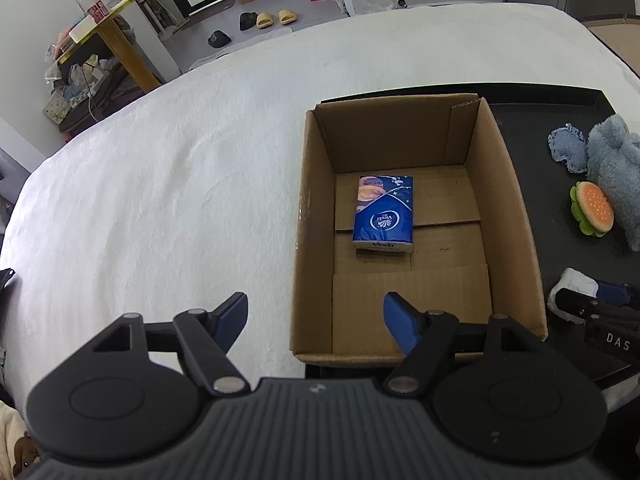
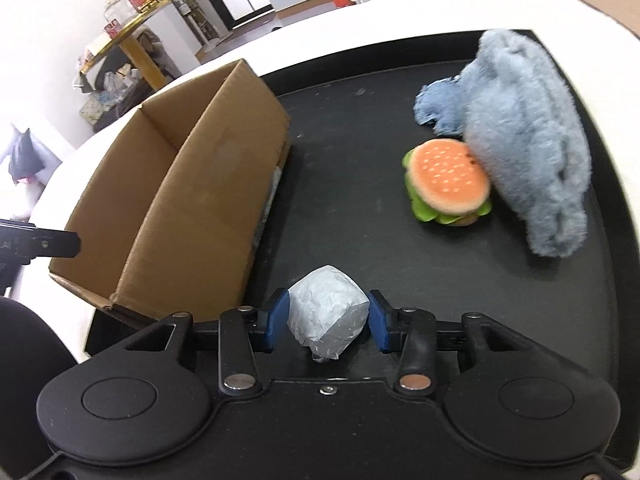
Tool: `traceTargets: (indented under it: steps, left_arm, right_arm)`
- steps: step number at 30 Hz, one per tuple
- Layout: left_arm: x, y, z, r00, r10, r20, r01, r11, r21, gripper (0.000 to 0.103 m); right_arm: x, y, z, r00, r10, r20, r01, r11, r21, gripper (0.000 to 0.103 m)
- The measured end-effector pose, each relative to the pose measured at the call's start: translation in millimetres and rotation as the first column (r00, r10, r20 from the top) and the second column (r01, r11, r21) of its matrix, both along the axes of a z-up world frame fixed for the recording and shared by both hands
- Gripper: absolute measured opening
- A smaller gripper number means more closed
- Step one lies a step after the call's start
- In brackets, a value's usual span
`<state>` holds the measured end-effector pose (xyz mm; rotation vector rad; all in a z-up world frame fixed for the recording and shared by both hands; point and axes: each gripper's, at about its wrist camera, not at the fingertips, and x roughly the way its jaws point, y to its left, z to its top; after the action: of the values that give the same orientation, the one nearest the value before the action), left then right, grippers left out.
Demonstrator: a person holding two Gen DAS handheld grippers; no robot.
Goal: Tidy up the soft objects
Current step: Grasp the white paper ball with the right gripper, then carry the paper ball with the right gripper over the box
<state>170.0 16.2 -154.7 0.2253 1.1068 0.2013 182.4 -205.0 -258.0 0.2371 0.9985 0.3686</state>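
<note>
An open cardboard box [image 1: 508, 184] stands on a black tray [image 1: 560, 96] and holds a blue tissue pack [image 1: 384, 212]. My left gripper [image 1: 316, 320] is open and empty, near the box's front left corner. My right gripper [image 2: 327, 316] is shut on a white wrapped bundle [image 2: 326, 316] just above the tray [image 2: 360, 240], beside the box [image 2: 192, 216]. It also shows in the left wrist view [image 1: 576, 280]. A plush burger [image 2: 450, 180] and a blue fluffy toy [image 2: 528, 140] with a blue cloth [image 2: 438, 108] lie on the tray's far right.
The tray sits on a white bed cover [image 1: 180, 180]. A yellow table [image 1: 116, 28] with clutter and slippers [image 1: 276, 18] are on the floor beyond the bed.
</note>
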Motion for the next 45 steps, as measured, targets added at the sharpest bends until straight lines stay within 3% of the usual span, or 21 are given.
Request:
traceTargets:
  steps: [7,21,37,45]
  left_arm:
    - [-8.4,5.0,7.5,0.999,0.008,0.050,-0.007,1.000,-0.027,0.073]
    - [-18.0,23.5,15.0,0.994,0.037,0.105,-0.023,0.991,-0.131,0.073]
    - [-17.0,44.9,8.0,0.995,0.060,0.075,-0.040,0.968,-0.249,0.069]
    - [-6.8,54.5,-6.7,0.998,0.068,-0.011,-0.068,0.952,-0.300,0.043]
  right_arm:
    - [-2.8,-7.8,10.2,0.999,-0.051,-0.011,0.050,0.996,-0.080,0.038]
    - [-12.3,10.2,46.2,0.996,-0.054,0.068,0.066,0.981,-0.181,0.036]
    - [-0.1,49.3,95.2,0.984,-0.026,0.174,0.069,0.967,-0.246,0.036]
    - [8.6,81.1,111.2,0.976,0.018,0.215,0.046,0.956,-0.288,0.036]
